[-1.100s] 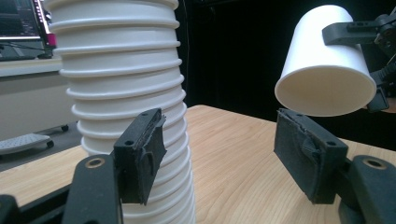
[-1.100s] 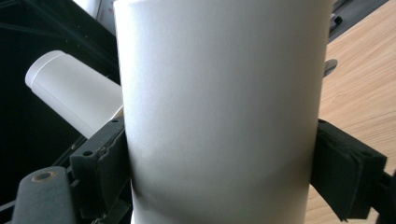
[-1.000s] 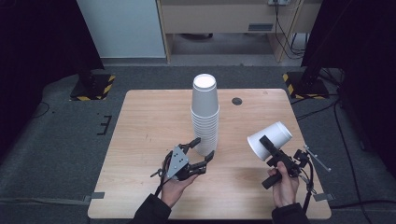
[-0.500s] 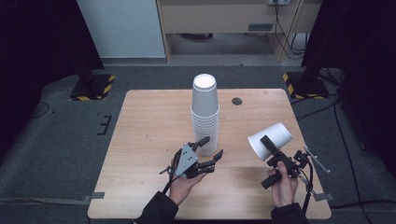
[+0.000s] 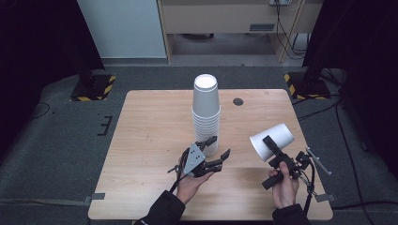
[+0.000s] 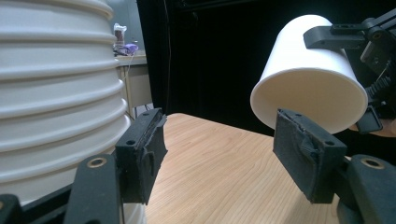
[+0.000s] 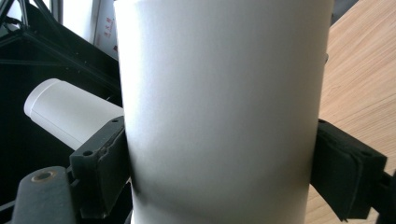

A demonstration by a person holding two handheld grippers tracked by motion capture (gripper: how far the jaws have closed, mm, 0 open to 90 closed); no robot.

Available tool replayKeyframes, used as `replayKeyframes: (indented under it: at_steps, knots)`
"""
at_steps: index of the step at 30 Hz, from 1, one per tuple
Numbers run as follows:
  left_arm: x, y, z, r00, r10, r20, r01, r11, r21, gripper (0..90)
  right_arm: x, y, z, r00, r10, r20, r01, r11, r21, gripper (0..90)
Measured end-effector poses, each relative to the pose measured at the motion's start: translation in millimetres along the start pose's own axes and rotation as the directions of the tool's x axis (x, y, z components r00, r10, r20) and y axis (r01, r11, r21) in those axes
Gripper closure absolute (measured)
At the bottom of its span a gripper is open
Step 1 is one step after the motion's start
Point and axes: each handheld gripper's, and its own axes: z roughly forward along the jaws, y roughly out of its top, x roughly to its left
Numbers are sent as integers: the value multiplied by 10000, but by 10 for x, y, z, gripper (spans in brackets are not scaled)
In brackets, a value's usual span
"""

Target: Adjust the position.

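Dark room, grey floor, pale cabinet and a shelf unit behind; a light wooden table [image 5: 155, 140] sits in the middle, with a small dark disc [image 5: 238, 101] near its far edge. Stack [image 5: 206, 115] of white paper cups stands upside down at table centre, bottoms up, rims ringed one above another down to the tabletop; what is inside the nested cups cannot be seen. Left gripper [image 5: 215, 150], held in the left hand [image 5: 190, 183], sits low at the foot of the stack, jaws apart with nothing between them; one jaw lies just beside the lowest rims, and whether it touches them I cannot tell. Left gripper view: stack [image 6: 56, 98] close at the left, bare table between the pads [image 6: 144, 154]. Right gripper [image 5: 270, 145], in the right hand [image 5: 283, 185], holds a single cup [image 5: 272, 140] clear of the table, well apart from the stack, tipped on its side with the mouth facing the left gripper; the mouth looks empty. Right gripper view: cup [image 7: 219, 112] wall pressed between both pads [image 7: 105, 158], jaws clamped on it; a second white cup-like shape [image 7: 70, 116] lies behind at the left.
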Motion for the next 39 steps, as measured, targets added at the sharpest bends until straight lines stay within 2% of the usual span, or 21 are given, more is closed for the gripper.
replayKeyframes:
  at_steps: [11,17,34,39]
  knots:
    - [-31,-39,186,9993,-131,344,141,9995,-279,333,16,7,2,9999,15,-139,-17,10000,-90,155]
    - [-58,-53,277,9986,-121,510,132,9997,-200,337,29,3,3,9998,150,-138,-150,9999,-17,156]
    - [-123,-136,502,9965,-29,832,19,9999,120,364,29,-23,34,9998,73,-196,-69,9997,213,156]
    - [-114,-135,554,9961,-12,888,-25,9991,412,378,21,-36,44,9997,159,-189,-154,9995,291,156]
